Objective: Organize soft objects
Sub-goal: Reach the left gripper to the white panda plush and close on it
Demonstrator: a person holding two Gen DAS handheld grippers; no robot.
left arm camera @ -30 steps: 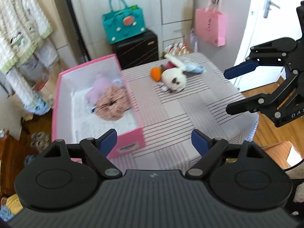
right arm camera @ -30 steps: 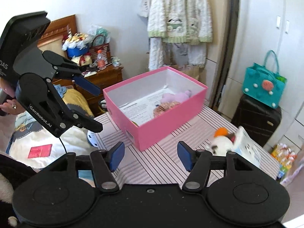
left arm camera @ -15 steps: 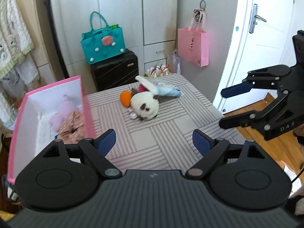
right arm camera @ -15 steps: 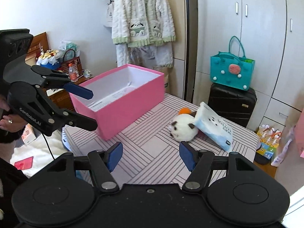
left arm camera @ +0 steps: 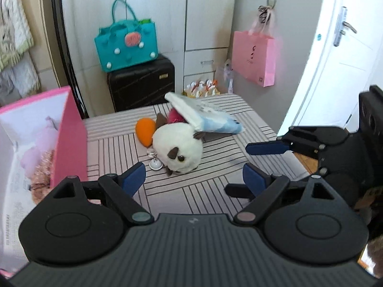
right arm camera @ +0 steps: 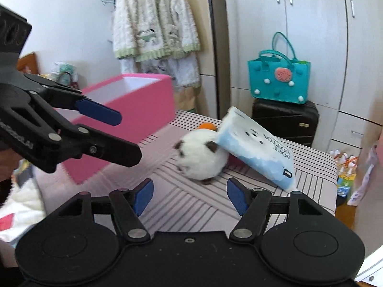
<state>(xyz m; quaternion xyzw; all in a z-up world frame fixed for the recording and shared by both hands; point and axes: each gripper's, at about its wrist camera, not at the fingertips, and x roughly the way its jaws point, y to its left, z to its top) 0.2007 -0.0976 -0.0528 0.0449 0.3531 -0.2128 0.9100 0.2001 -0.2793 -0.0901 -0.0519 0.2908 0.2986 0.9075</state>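
From the left wrist we look along our left tongs (left arm camera: 194,175), spread wide with nothing between them, over the striped tabletop (left arm camera: 215,184). Just beyond the tips lies the white plush (left arm camera: 178,151), face towards us, a small silver bell (left arm camera: 155,163) touching its front. An orange toy (left arm camera: 144,131) sits just behind it, with a magenta scrap (left arm camera: 176,117) beside that. The blue-and-white pack (left arm camera: 203,117) leans over the plush's back. At the left edge stands the pink box (left arm camera: 69,136), and only this view looks into it: a pale pink plush (left arm camera: 42,131) and a fuzzy brownish one (left arm camera: 44,165) lie on a printed sheet. Our right tongs (left arm camera: 251,165) enter from the right, low over the tabletop, apart and empty; they have just been opening. A pink bag (left arm camera: 253,57) hangs on the wall

From the right wrist the right tongs (right arm camera: 190,195) frame the plush (right arm camera: 201,157) from its other side; it lies near the tips, untouched. Here the pack (right arm camera: 257,153) shows its printed face, resting on the plush. The orange toy (right arm camera: 207,126) is only a sliver behind, and the bell is hidden. The box (right arm camera: 134,110) shows its outer wall and white lining, not its contents. Our left tongs (right arm camera: 119,138) reach in from the left, wide. Only here we see the fleece jacket (right arm camera: 155,21) hanging behind; the teal bag (right arm camera: 278,81) on the black case (right arm camera: 284,119) shows in both
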